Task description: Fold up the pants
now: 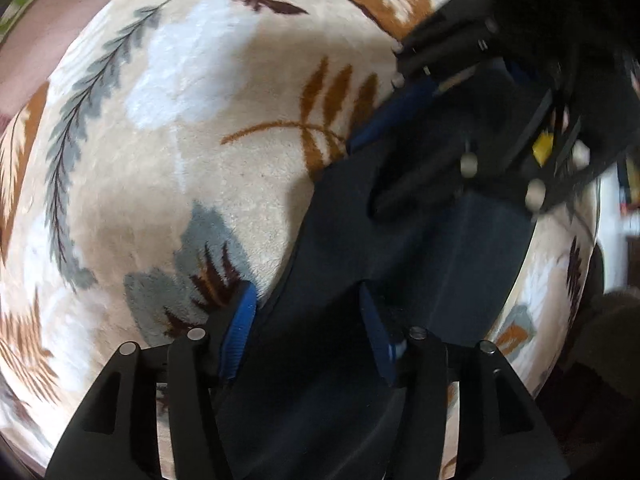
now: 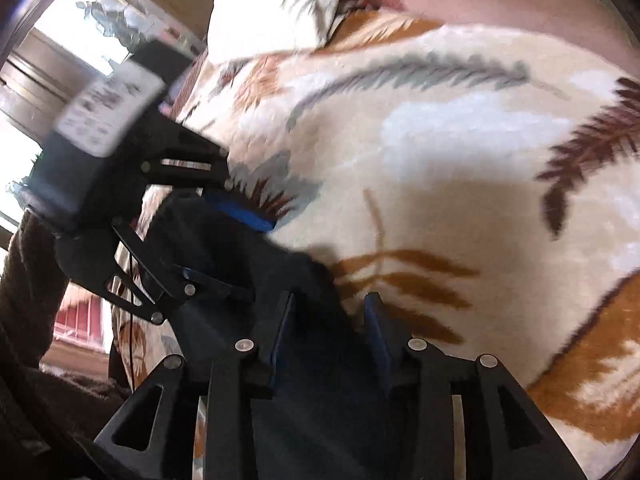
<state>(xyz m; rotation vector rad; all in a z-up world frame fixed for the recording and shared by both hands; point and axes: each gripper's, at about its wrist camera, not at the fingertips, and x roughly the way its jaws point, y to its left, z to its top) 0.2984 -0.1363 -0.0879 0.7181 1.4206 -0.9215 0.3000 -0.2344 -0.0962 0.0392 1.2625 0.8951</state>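
Here the dark pants (image 1: 400, 248) lie on the leaf-patterned blanket (image 1: 192, 128), running between both parted hand-held grippers: left (image 1: 308, 332), right (image 2: 330, 332); neither seemingly pinches cloth.

The dark pants (image 1: 400, 240) run off the lower edge of both frames, their full shape hidden. In the left wrist view's upper right, the right gripper (image 1: 394, 62) is motion-blurred, its body cropped.

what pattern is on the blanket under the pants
Cream blanket with grey, brown and orange fern leaves; clearest in the left wrist view.
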